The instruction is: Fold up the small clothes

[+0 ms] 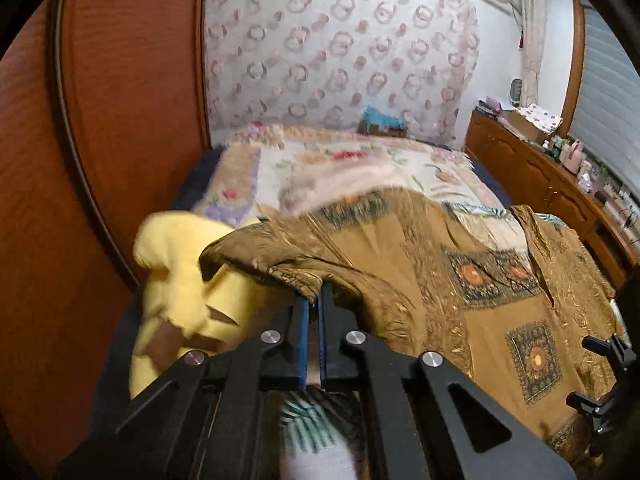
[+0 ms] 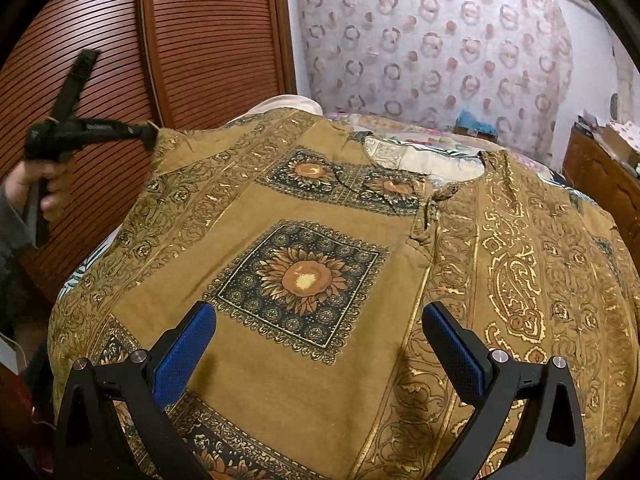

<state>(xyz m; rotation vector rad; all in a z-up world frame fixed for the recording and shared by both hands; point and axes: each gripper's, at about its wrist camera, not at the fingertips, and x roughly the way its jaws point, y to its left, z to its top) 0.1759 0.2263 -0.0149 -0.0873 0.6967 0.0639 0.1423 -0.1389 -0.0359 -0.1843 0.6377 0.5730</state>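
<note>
A brown shirt (image 2: 280, 380) printed with sunflower squares and gold scrollwork lies spread over the bed, neck opening toward the far side. My left gripper (image 1: 316, 298) is shut on a bunched edge of the shirt (image 1: 480, 320) at its left sleeve, and that edge is lifted off the bed. The right wrist view shows the left gripper (image 2: 149, 134) from the side, held by a person's hand (image 2: 44, 188), pinching the sleeve corner. My right gripper (image 2: 318, 310) hovers open over the shirt's lower front, its blue pads (image 2: 180, 360) wide apart with nothing held.
A yellow cloth (image 1: 176, 280) lies at the bed's left edge beside the lifted sleeve. The floral bedspread (image 1: 360, 168) reaches to the patterned wall hanging. Wooden slatted doors (image 2: 100, 40) stand close on the left. A wooden dresser (image 1: 540, 176) with small items runs along the right.
</note>
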